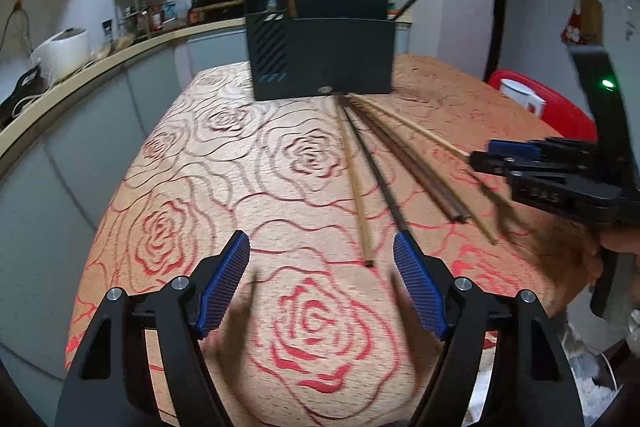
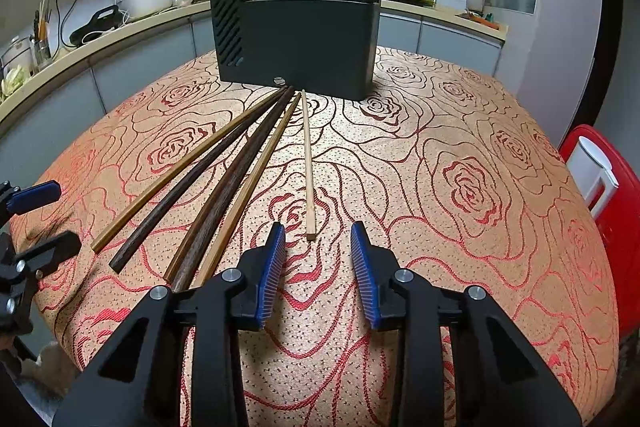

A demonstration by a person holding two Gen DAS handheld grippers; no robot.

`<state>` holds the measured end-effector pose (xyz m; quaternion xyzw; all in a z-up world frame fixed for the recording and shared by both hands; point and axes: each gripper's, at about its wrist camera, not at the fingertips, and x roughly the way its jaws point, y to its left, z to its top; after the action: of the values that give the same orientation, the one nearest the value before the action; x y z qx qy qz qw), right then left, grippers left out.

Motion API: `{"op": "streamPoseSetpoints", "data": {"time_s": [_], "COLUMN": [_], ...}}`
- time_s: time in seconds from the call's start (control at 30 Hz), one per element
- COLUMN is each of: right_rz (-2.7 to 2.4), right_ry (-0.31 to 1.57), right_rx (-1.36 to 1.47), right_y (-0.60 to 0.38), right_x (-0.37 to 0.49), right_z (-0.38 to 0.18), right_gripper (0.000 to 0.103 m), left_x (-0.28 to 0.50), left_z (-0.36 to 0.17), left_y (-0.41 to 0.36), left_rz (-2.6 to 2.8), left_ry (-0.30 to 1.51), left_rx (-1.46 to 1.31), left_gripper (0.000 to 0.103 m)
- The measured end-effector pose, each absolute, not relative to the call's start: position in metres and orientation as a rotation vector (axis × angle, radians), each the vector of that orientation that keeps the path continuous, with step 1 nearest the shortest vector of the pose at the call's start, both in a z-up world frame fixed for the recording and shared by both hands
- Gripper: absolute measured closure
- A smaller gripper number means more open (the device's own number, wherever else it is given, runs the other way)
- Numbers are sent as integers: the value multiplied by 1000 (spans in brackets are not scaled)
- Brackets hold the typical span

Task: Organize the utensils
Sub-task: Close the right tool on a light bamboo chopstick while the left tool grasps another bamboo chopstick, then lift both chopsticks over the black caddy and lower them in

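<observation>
1. Right gripper (image 2: 318, 259) hovered low by the table's near edge, jaws part-open w/ nothing between; pale chopstick (image 2: 308, 163) end just ahead.
2. Left gripper (image 1: 322, 279) was wide open, empty.
3. Other chopsticks (image 2: 216, 183) fanned from the dark holder (image 2: 300, 47) at the far edge.
4. Step, prob.: picking the pale one. Next: ease fwd, straddle its end, close.

Tablecloth (image 2: 460, 131): tan, patterned with red rose outlines. Utensil holder (image 2: 304, 47): dark grey. Chopsticks (image 2: 216, 183): dark brown and pale wood (mixed). Gripper pads (image 2: 273, 267) were blue.
</observation>
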<state>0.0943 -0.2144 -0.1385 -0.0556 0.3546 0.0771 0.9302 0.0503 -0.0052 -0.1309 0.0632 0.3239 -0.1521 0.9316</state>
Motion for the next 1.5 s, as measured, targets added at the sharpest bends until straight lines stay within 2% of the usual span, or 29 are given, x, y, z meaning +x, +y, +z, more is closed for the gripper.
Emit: {"op": "streamPoseSetpoints", "data": {"time_s": [0.13,0.27,0.5,0.6,0.63,0.73,1.07,1.5], "right_rz": [157,161,187,190,190,191,183,183], "right_ry": [745,767,788,782,780,780,778,640], "right_rx": [-127,-137,-100,-128,-135,-123,-87,-16], "right_y": [-210,-206,-206,-201,-200,-201,-208,-234], "right_x": [99,105,113,111,110,110,109,82], "right_z": [-141,-142,-143,-144,-144,-144,-142,-85], "right_gripper": [71,77,84,89,91,95,97,97], "left_x": [54,62,69,67,66,65,65,49], "left_z": [-137,-143,-145,-146,-146,-146,-136,-54], "left_y": [-15,-21,-18,-20,-21,-22,-15,9], "left_rz": [-319,-330,-342,-331,-341,-345,-330,-300], "left_ry": [687,722,729,714,713,710,706,520], "left_rx": [145,151,110,137,138,147,164,157], "left_gripper": [33,51,67,79,86,95,97,97]}}
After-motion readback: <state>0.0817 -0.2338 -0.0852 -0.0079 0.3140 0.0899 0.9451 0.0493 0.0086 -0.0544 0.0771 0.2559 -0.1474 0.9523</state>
